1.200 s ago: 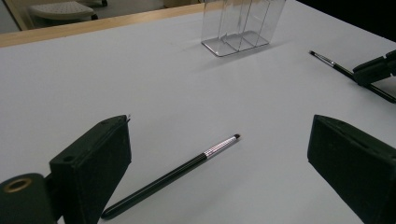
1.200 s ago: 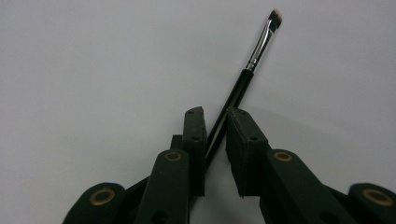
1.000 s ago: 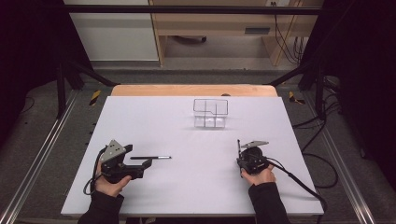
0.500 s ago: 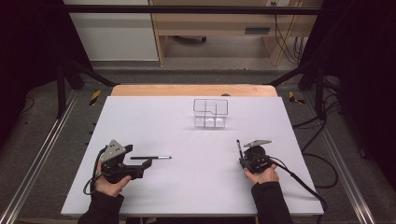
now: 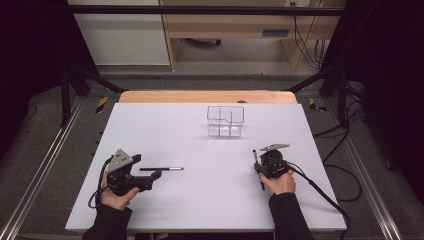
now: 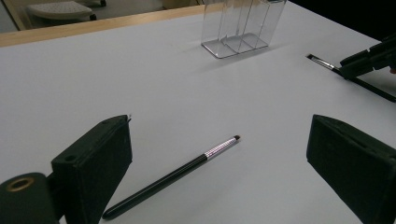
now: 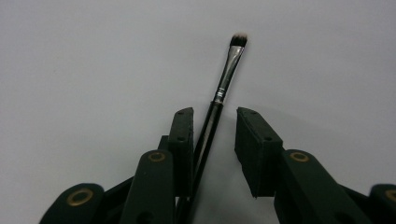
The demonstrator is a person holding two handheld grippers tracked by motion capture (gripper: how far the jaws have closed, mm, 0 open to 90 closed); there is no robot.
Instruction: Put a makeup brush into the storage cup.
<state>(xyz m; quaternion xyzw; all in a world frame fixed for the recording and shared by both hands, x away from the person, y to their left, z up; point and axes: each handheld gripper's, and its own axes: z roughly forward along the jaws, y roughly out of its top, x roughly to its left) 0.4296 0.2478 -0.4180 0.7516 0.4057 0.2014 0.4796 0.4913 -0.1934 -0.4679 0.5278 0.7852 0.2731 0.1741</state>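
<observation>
The right claw (image 7: 214, 140), its jaws just opening off the brush (image 7: 219, 93) between them, should lift straight clear.

- Bench (image 5: 150, 125): flat white top with a strip of light wood (image 5: 207, 96) along the far edge.
- Floor (image 5: 45, 150): grey carpet on both sides of the bench — a metal rail (image 5: 37, 175) runs along the left, another rail (image 5: 372, 200) along the right.
- Frame: black struts (image 5: 90, 77) angle down at the far corners; a black crossbar (image 5: 200, 10) spans the top.
- Far side: white cabinet (image 5: 120, 35) beside a wooden desk (image 5: 230, 25).
- Cables (image 5: 305, 35) hang by the desk leg.
- Surroundings: dark at left and right edges.
</observation>
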